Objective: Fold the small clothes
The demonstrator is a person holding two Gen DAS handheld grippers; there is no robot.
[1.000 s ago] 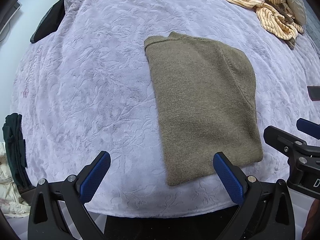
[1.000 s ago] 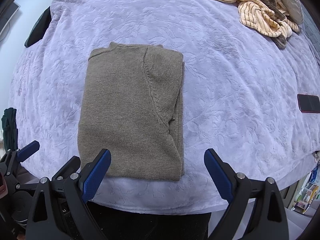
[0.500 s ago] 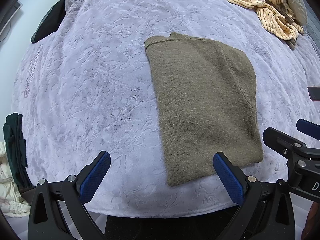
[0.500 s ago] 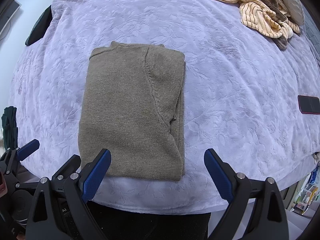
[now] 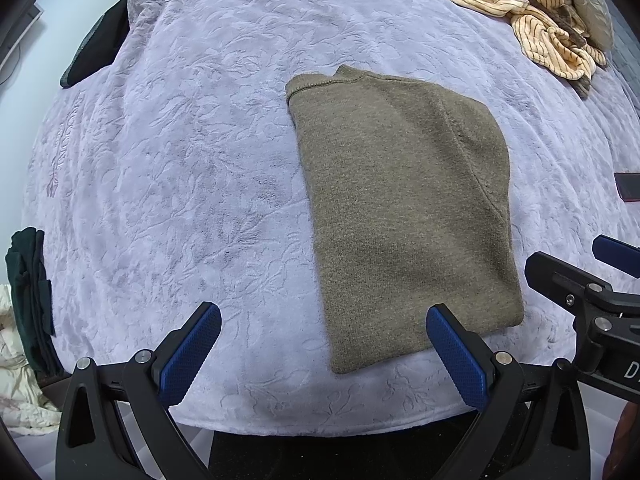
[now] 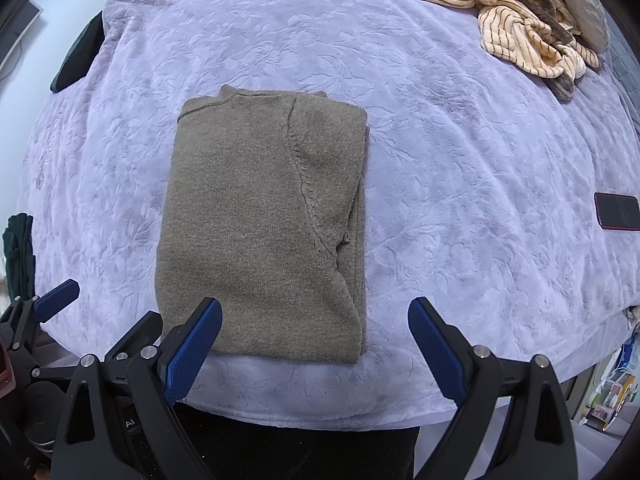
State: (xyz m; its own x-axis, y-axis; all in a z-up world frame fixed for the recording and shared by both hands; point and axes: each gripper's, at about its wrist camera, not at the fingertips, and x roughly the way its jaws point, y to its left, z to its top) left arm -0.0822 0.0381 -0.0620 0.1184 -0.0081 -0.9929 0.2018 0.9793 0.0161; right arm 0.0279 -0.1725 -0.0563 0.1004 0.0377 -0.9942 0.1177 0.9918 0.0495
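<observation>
Bed covered by embossed lavender blanket (image 6: 460, 168), bearing folded olive sweater (image 6: 256, 224) at centre, striped cream garments (image 6: 520, 40) at 1 o'clock, dark phone (image 6: 616, 211) at 3 o'clock.

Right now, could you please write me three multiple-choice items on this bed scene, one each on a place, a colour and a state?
1. Where does the striped yellow cloth lie relative to the folded sweater?
A. under the sweater
B. at the far right of the bed
C. at the near left edge

2. What colour is the sweater?
A. olive brown
B. bright red
C. white

3. How do the left claw and right claw stand?
A. both shut on the sweater
B. one open, one shut
C. both open, holding nothing

Answers:
1. B, since the striped cloth sits in the far right corner of the lilac bedspread, apart from the sweater.
2. A, as the knit shows olive brown in both views.
3. C, because each claw's blue pads are wide apart with nothing between them.
</observation>
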